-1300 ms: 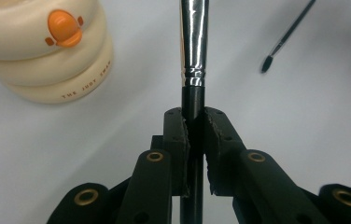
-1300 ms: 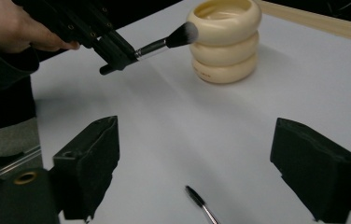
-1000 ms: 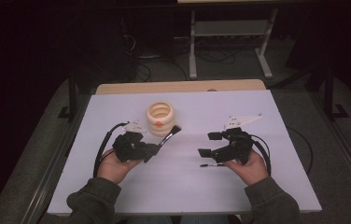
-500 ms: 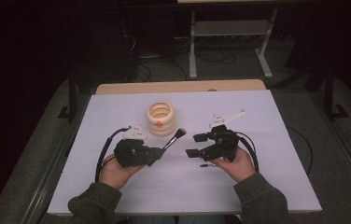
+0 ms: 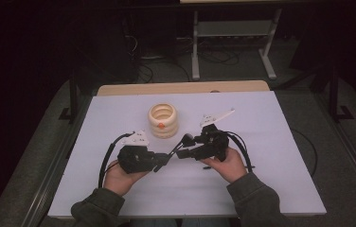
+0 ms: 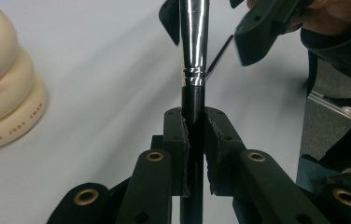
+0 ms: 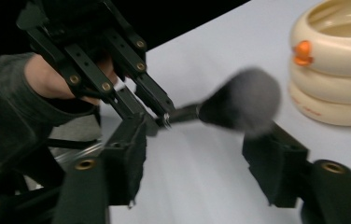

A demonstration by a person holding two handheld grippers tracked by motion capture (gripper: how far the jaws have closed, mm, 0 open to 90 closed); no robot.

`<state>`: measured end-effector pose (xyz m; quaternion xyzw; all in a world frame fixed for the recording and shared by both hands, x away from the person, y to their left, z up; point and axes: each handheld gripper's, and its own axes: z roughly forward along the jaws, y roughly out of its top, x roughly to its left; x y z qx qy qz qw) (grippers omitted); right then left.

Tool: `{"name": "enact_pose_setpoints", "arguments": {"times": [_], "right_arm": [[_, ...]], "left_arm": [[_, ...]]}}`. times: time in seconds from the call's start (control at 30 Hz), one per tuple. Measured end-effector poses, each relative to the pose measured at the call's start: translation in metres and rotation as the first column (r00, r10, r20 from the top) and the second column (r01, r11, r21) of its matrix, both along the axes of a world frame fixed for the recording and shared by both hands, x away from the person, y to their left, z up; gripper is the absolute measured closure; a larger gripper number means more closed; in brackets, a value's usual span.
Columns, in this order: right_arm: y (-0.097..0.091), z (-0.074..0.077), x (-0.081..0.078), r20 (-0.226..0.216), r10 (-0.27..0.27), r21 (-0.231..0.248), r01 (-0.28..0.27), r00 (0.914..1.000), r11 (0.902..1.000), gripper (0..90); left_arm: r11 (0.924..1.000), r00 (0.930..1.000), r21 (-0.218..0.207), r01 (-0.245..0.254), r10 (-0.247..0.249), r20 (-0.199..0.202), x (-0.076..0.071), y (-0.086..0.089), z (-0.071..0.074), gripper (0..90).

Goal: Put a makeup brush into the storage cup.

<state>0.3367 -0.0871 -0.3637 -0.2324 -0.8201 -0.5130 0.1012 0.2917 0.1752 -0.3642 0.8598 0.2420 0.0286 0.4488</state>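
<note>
My left gripper (image 5: 163,161) is shut on the black handle of a makeup brush (image 5: 173,150); in the left gripper view the pads (image 6: 183,140) clamp the handle below the silver ferrule (image 6: 194,42). The dark bristle head (image 7: 243,102) points up and away toward my right gripper (image 5: 183,146). The right gripper's jaws have just been closing. They stand on either side of the brush head with a gap, and the pads (image 7: 276,163) do not press it. A hand holds each gripper near the table's middle.
A cream stacked-ring container (image 5: 163,120) with an orange knob stands just behind the grippers, close to the brush tip (image 7: 337,70). The white table (image 5: 271,142) has bare room to the left, right and front. Dark floor and a metal stand lie beyond its far edge.
The right hand has moved left toward the left gripper, bringing its jaws around the brush head, and the jaws stand narrower. The left gripper has kept still with the brush.
</note>
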Motion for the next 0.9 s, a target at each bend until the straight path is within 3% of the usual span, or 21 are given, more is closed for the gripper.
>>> {"name": "enact_pose_setpoints", "arguments": {"times": [0.13, 0.17, 0.2, 0.23, 0.27, 0.37, 0.47, 0.7, 0.77, 0.8, 0.9], "right_arm": [[0.003, -0.001, 0.002, -0.012, 0.015, 0.009, -0.015, 0.9998, 0.9998, 57.2], [0.002, -0.003, 0.003, -0.033, 0.014, 0.021, -0.013, 0.9993, 0.9997, 65.3], [0.002, -0.003, 0.003, -0.033, 0.014, 0.021, -0.013, 0.9993, 0.9997, 65.3], [0.000, -0.004, 0.005, -0.062, 0.019, 0.040, -0.016, 0.9979, 0.9991, 70.4], [0.000, -0.004, 0.005, -0.062, 0.019, 0.040, -0.016, 0.9979, 0.9991, 70.4], [0.001, -0.007, 0.009, -0.127, 0.050, 0.078, -0.040, 0.9907, 0.9961, 75.6], [0.001, -0.008, 0.009, -0.150, 0.061, 0.082, -0.049, 0.9868, 0.9954, 76.5], [0.002, -0.007, 0.007, -0.148, 0.067, 0.056, -0.059, 0.9867, 0.9967, 76.8], [0.002, -0.005, 0.007, -0.136, 0.078, 0.047, -0.072, 0.9876, 0.9963, 76.9], [0.003, -0.003, 0.006, -0.114, 0.072, 0.020, -0.071, 0.9908, 0.9973, 76.9], [0.006, 0.002, 0.003, -0.083, 0.096, -0.014, -0.098, 0.9918, 0.9951, 76.9]], "left_arm": [[0.9999, 0.9999, -0.006, 0.011, -0.011, 0.001, -0.002, -0.002, -0.003, 79.6], [0.9999, 0.9999, -0.007, 0.015, -0.015, 0.003, -0.002, -0.002, -0.005, 79.7], [0.9998, 0.9998, -0.004, 0.019, -0.019, 0.005, -0.003, -0.002, -0.005, 79.7], [0.9998, 0.9997, -0.003, 0.022, -0.022, 0.009, -0.003, -0.003, -0.006, 79.8], [0.9998, 0.9998, -0.003, 0.020, -0.020, 0.007, -0.004, -0.004, -0.007, 79.8], [0.9993, 0.9994, 0.017, 0.033, -0.033, 0.012, -0.004, -0.004, -0.008, 79.9], [0.9991, 0.9991, 0.024, 0.035, -0.035, 0.022, -0.005, -0.007, -0.010, 79.9], [0.9966, 0.9972, 0.039, 0.072, -0.073, 0.014, -0.004, -0.007, -0.010, 78.7], [0.9953, 0.9964, 0.048, 0.084, -0.084, 0.003, -0.003, -0.010, -0.011, 74.1], [0.9939, 0.9961, 0.066, 0.088, -0.088, 0.003, -0.002, -0.011, -0.011, 68.5], [0.9894, 0.9929, 0.083, 0.119, -0.118, -0.019, -0.001, -0.015, -0.010, 66.3]]}}
